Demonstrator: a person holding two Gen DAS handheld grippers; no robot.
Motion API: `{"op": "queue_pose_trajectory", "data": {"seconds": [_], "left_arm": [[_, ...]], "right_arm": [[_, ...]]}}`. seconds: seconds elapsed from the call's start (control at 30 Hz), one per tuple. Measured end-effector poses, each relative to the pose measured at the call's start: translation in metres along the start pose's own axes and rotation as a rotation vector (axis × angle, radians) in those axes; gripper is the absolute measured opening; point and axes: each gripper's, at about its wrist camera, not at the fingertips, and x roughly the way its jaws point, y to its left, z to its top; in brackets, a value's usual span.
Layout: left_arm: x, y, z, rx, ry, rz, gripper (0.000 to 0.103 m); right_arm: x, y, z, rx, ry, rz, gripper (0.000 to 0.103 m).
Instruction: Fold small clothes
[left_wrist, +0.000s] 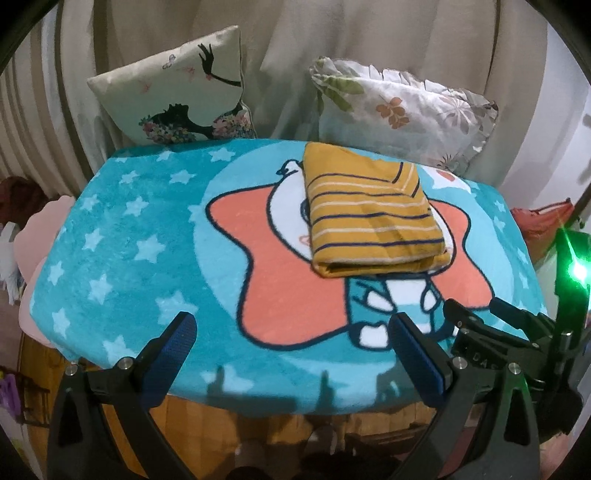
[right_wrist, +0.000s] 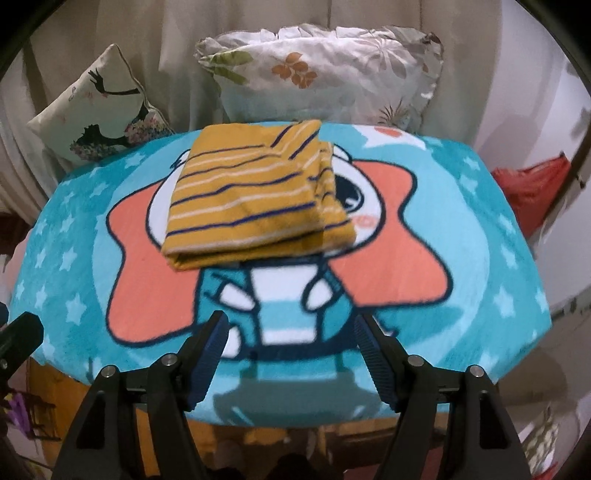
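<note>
A mustard-yellow garment with navy and white stripes (left_wrist: 369, 214) lies folded into a compact rectangle on a teal cartoon blanket (left_wrist: 122, 236). It also shows in the right wrist view (right_wrist: 255, 199), on the blanket (right_wrist: 491, 229). My left gripper (left_wrist: 291, 328) is open and empty, held back near the blanket's front edge. My right gripper (right_wrist: 290, 325) is open and empty too, also near the front edge, short of the garment. The right gripper's body shows at the lower right of the left wrist view (left_wrist: 509, 332).
Two cushions lean against a curtain behind the blanket: one with a dark figure print (left_wrist: 177, 88) and one floral (left_wrist: 402, 110). A red cloth (right_wrist: 532, 184) lies off to the right. A wooden surface (left_wrist: 207, 417) shows under the blanket's front edge.
</note>
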Motion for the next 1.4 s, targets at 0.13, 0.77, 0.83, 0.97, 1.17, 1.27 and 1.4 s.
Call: {"op": "queue_pose_trajectory", "data": {"seconds": [0.13,0.77,0.83,0.97,1.17,1.27,1.4], "left_arm": [[0.001,-0.016,0.005,-0.018,-0.012,0.028,0.103],[0.023,-0.075,0.018,0.027,0.021,0.029,0.103],[0.024,-0.076,0.02,0.026,0.022,0.03,0.103],[0.025,-0.077,0.02,0.026,0.023,0.034,0.103],[0.031,-0.079,0.024,0.015,0.031,0.048,0.103],[0.033,-0.08,0.025,0.009,0.036,0.051,0.103],[0.038,-0.082,0.025,-0.001,0.05,0.04,0.103]], "right_arm": [[0.01,-0.018,0.009,-0.015,0.016,0.027,0.077],[0.022,-0.067,0.014,-0.005,-0.013,0.042,0.077],[0.022,-0.068,0.015,-0.011,-0.018,0.039,0.077],[0.024,-0.07,0.018,-0.019,-0.023,0.042,0.077],[0.027,-0.073,0.024,-0.021,-0.031,0.05,0.078],[0.028,-0.074,0.026,-0.028,-0.036,0.058,0.078],[0.028,-0.072,0.03,-0.041,-0.049,0.06,0.078]]}}
